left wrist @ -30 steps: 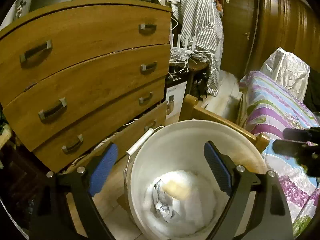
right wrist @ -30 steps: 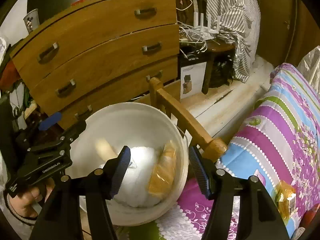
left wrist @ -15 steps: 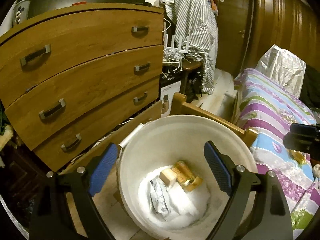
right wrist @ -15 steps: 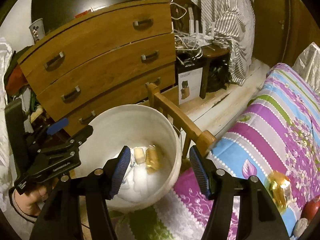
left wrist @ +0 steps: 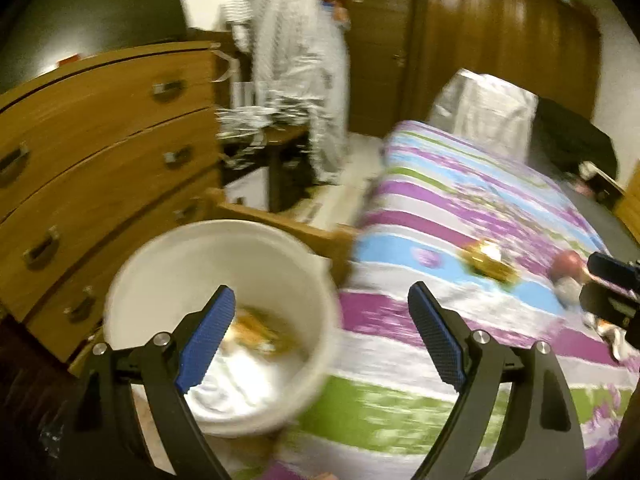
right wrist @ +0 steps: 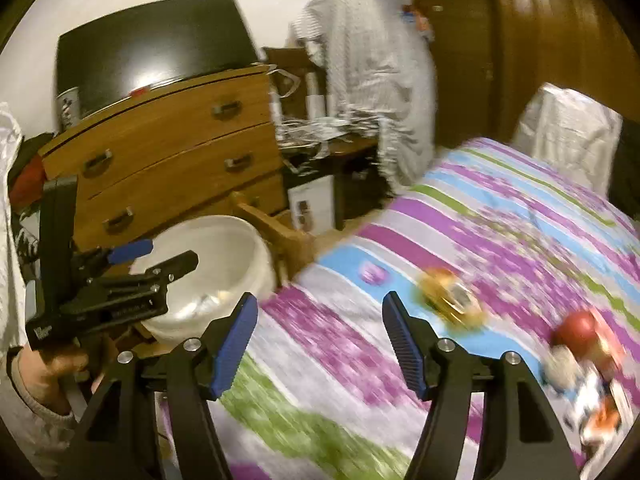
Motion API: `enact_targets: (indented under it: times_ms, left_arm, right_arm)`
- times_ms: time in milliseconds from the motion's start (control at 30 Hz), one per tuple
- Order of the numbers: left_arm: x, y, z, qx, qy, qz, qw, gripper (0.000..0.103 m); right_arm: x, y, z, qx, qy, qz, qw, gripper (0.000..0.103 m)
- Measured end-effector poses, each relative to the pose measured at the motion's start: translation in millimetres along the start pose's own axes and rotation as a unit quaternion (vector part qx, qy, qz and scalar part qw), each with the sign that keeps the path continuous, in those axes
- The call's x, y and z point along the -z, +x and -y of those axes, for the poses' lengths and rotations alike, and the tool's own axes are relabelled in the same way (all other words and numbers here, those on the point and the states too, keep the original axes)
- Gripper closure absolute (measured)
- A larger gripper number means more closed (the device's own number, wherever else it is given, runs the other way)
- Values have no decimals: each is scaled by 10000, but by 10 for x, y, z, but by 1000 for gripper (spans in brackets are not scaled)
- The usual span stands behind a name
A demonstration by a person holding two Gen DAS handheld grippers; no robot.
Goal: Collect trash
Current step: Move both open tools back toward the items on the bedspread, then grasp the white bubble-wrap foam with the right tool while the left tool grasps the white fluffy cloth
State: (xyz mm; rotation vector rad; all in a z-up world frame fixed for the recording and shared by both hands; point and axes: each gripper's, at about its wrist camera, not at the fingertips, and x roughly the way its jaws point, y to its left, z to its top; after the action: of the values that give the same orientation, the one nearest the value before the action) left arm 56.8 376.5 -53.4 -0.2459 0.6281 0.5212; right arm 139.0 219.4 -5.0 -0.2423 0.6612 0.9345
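Observation:
A white bucket stands on the floor beside the bed and holds white paper and yellowish wrappers. It also shows in the right wrist view. A golden wrapper lies on the striped bedspread, also in the left wrist view. A red round thing and white-orange scraps lie to its right. My left gripper is open and empty over the bucket's right rim. My right gripper is open and empty above the bedspread, left of the golden wrapper.
A wooden chest of drawers stands behind the bucket. The bed's wooden footboard runs between bucket and bedspread. A striped garment hangs over a cluttered small table. A silver bag sits beyond the bed.
A wrapper dropped from my right gripper into the bucket. Both grippers have swung right, from over the bucket toward the bedspread; the golden wrapper and red thing have come into view.

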Motion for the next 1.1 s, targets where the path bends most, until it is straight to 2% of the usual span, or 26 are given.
enact_targets:
  times_ms: [167,300,500,600,733,867,967,1100]
  left_arm:
    - [168,74,621,469,379,-194,9980,18]
    - [347,148,1130,811,736,-399,9932,18]
    - [662,255,1856,1334,1258,-788,9799,18]
    - [821,294,2189,1637,1473,-973,9706,18]
    - [991,355,2646,1924,1771,-1147,9584,18]
    - [1106,423,3011,2162,1965,-1324,9472,18]
    - [1159,478,3238,2317,2015,-1474,9402,18]
    - [1198,550,3420,2373,1977,-1587,9378,18]
  right_arm:
    - [550,-487,615,379,441,23,9983,35]
    - [1045,-833,1090,758,856,2,9934,35]
    - [1768,-1354,2069,1564,1641,-25,9740,35]
    - [2034,-1509,2518,1906,1808,-49,9649,35]
    - [2274,-1496,3108,2183,1923,-284,9563,26]
    - [2370,-1286,3553,2074,2078,-497,9546,26]
    - [2413,-1101,3840,1648,2248,-519,9590,26]
    - [2271,-872,3821,1042,2042,-460,9723,26]
